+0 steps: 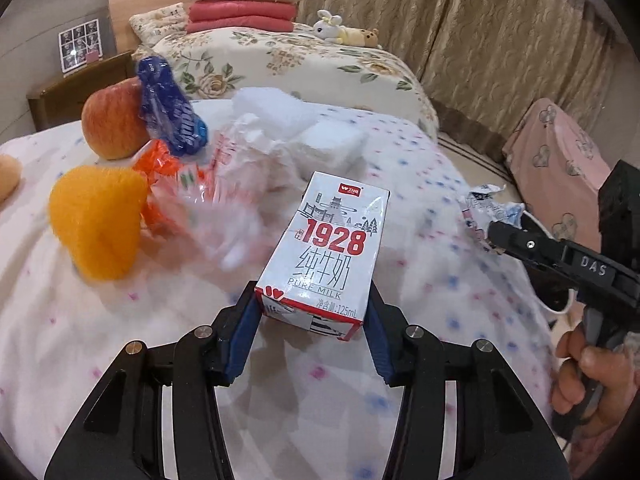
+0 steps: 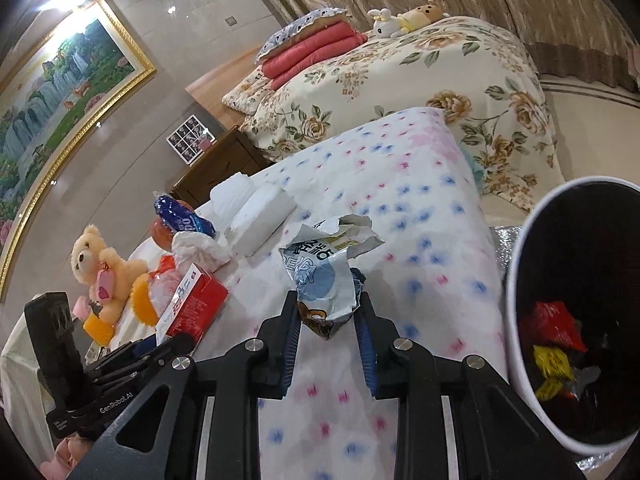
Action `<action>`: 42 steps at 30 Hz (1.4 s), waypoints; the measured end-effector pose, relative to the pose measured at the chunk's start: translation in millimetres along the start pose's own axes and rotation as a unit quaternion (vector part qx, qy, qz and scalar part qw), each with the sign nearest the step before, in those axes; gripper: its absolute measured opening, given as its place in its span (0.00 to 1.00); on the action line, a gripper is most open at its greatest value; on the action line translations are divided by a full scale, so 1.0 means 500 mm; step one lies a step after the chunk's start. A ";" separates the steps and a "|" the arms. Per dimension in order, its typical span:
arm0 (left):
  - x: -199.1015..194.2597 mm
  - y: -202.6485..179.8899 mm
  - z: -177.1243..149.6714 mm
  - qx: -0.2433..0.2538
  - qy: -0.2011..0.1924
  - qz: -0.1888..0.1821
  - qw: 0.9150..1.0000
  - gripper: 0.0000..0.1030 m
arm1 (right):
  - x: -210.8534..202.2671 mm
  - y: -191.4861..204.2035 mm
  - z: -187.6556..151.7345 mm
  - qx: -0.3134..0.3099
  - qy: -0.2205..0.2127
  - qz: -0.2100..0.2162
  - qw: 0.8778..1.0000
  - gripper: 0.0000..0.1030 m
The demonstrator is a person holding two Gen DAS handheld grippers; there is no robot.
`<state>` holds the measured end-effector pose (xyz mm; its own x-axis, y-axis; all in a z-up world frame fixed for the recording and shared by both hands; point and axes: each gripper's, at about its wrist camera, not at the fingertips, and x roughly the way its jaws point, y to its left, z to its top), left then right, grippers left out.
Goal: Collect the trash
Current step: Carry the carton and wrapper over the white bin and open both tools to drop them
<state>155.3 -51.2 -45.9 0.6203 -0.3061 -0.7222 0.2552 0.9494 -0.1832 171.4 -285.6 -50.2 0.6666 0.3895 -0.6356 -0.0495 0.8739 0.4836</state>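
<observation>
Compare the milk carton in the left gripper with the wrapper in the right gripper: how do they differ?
The milk carton is a rigid, uncrushed box; the wrapper is crumpled and torn open. The carton's print is red and white, the wrapper's blue and white. Both are clamped between blue pads, the left gripper on the carton, the right gripper on the wrapper.

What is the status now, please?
Left gripper shut on milk carton. Right gripper shut on wrapper, bin just to its right. Nothing in the way.

We are in a home bedroom. We see a bed with floral bedding, folded quilts, curtains and a wooden nightstand.
</observation>
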 end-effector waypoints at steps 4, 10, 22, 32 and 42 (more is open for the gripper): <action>-0.006 -0.040 -0.016 0.005 0.004 -0.014 1.000 0.47 | -0.029 -0.013 -0.017 0.005 -0.005 -0.005 1.000 0.26; -0.003 -0.093 -0.027 0.015 0.010 -0.032 0.999 0.47 | -0.071 -0.036 -0.043 0.015 -0.013 -0.017 1.000 0.26; 0.005 -0.184 -0.034 0.045 0.018 -0.055 0.997 0.47 | -0.145 -0.106 -0.074 0.047 -0.038 -0.048 0.997 0.26; 0.015 -0.265 -0.029 0.079 0.022 -0.075 0.994 0.47 | -0.192 -0.142 -0.084 0.061 -0.057 -0.068 0.994 0.26; 0.028 -0.331 -0.028 0.106 0.028 -0.084 0.990 0.47 | -0.223 -0.180 -0.087 0.076 -0.069 -0.086 0.991 0.27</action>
<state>111.4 -211.4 -35.0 0.5154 -0.4493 -0.7297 0.5058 0.8469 -0.1641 69.2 -395.0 -49.3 0.7511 0.1852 -0.6336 0.1803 0.8658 0.4668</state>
